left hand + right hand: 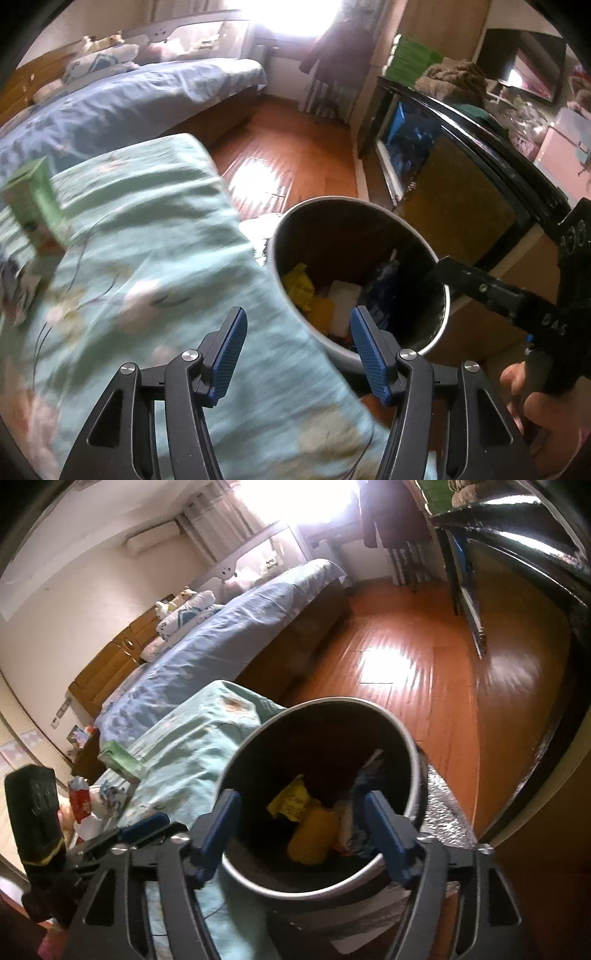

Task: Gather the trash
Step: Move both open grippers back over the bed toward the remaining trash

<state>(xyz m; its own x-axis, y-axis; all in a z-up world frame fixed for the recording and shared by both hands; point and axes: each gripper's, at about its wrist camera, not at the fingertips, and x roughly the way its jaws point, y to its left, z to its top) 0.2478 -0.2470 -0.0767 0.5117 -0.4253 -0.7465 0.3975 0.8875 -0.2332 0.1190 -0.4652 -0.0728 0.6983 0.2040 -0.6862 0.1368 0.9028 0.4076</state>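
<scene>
A round trash bin [274,240] with a grey rim and dark inside stands on the floor beside teal flowered bedding [155,258]. Inside lie a yellow wrapper [299,288], a white piece [343,299] and a blue packet [384,280]. My left gripper [298,317] is open and empty over the bedding's edge at the bin's near rim. My right gripper [301,801] hangs open and empty above the bin [314,738], over a yellow wrapper [291,801]. On the bedding lie a green box [120,758] and a red-and-white packet [79,801].
A bed with a blue cover [221,638] runs along the wall behind. Shiny wooden floor [406,657] lies past the bin. A black-framed cabinet [472,177] stands close on the right. A silvery mat [443,812] lies under the bin. A person's hand [524,391] holds the right gripper.
</scene>
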